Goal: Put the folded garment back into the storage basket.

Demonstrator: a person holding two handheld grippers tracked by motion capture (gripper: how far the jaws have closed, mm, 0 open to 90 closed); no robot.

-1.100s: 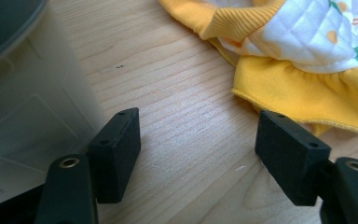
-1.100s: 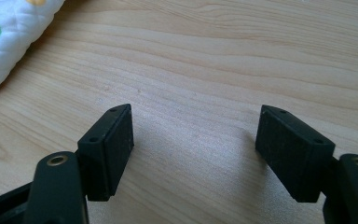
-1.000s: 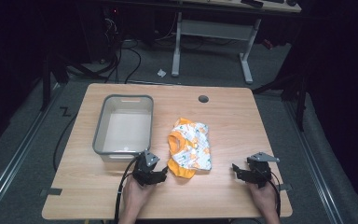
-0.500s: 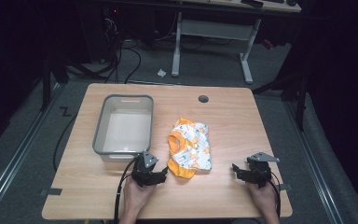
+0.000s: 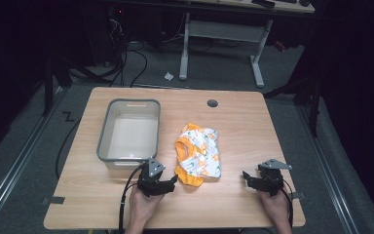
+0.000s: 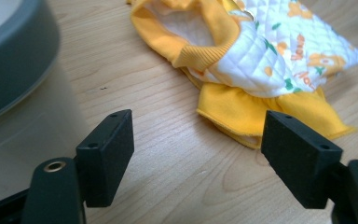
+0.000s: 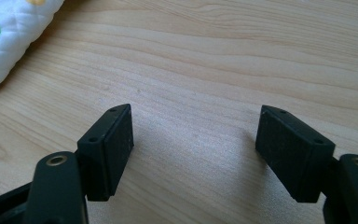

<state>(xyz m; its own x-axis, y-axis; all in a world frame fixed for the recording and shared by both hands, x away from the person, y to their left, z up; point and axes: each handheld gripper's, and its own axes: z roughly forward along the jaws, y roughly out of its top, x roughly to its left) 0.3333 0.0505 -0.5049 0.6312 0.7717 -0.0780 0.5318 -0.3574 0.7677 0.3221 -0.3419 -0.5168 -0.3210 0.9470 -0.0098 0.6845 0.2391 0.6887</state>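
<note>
Orange lettering sits on the quilted baby garment (image 5: 198,155), too small and blurred to read. The garment lies crumpled mid-counter (image 5: 233,122), pale wood grain, just right of the grey plastic tub (image 5: 129,130). Around it: a dark room, cables on the floor, a second desk's white legs behind. The left gripper (image 5: 171,181) hovers just short of the garment's orange hem, jaws wide and just been opening, nothing between them. The right gripper (image 5: 246,176) rests well apart, jaws wide over bare wood.
</note>
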